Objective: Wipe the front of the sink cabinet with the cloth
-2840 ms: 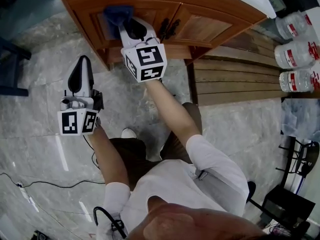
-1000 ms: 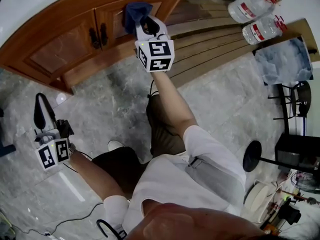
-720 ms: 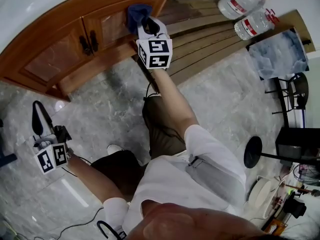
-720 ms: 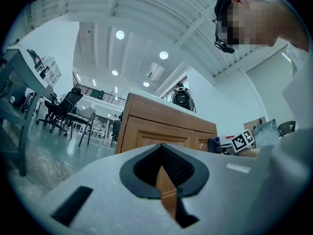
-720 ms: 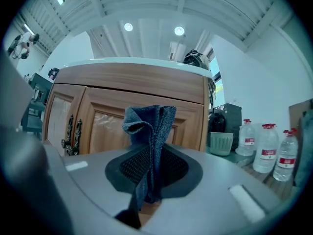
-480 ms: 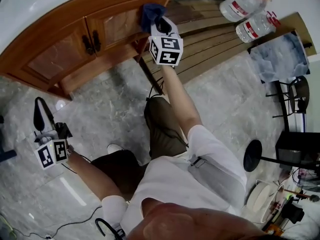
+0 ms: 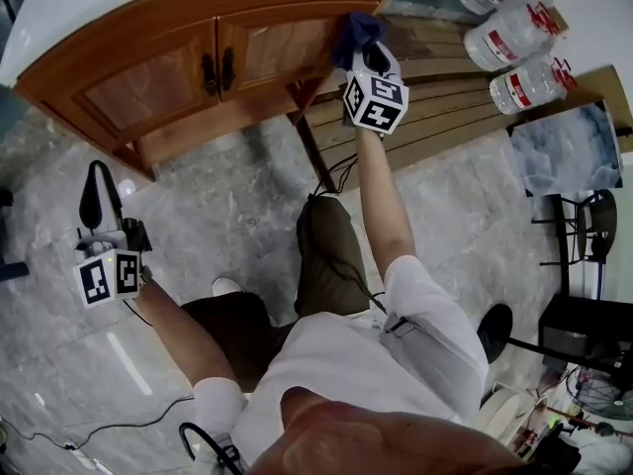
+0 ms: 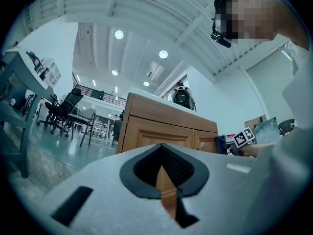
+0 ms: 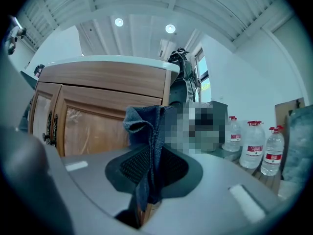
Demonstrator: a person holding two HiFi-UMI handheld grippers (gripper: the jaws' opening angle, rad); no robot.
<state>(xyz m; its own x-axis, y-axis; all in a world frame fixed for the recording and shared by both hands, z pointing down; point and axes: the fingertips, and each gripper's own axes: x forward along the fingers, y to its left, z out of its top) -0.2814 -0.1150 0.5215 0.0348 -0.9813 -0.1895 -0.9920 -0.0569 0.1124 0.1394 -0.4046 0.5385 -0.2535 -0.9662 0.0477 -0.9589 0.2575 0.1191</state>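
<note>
1. The floor (image 7: pixel 232 211) lay grey and bare under me as I crouched before the job.
2. The cabinet (image 7: pixel 129 33) ran across from 10 to 12 o'clock in the head view, both doors shut and the handles (image 7: pixel 218 70) side by side at the middle.
3. Bottles (image 7: pixel 509 38) stood off at 1 o'clock, well apart from the wood.
4. My right gripper (image 7: pixel 364 49) reached up to 12 o'clock, at the cabinet's right-hand end, its jaws clamped on the cloth.
5. My left gripper (image 7: pixel 94 181) hung idle at 9 o'clock, well apart from the cabinet, jaws together with nothing between them.
6. The cloth (image 7: pixel 356 28) stood bunched out of the right jaws, at the right door's outer corner; whether it pressed the wood there I couldn't tell.
7. I judged a wiping pass had reached the front's right edge. No smear or wet trace showed on either door, so how much was done I couldn't say. The bottom rail may have wanted a stroke.
</note>
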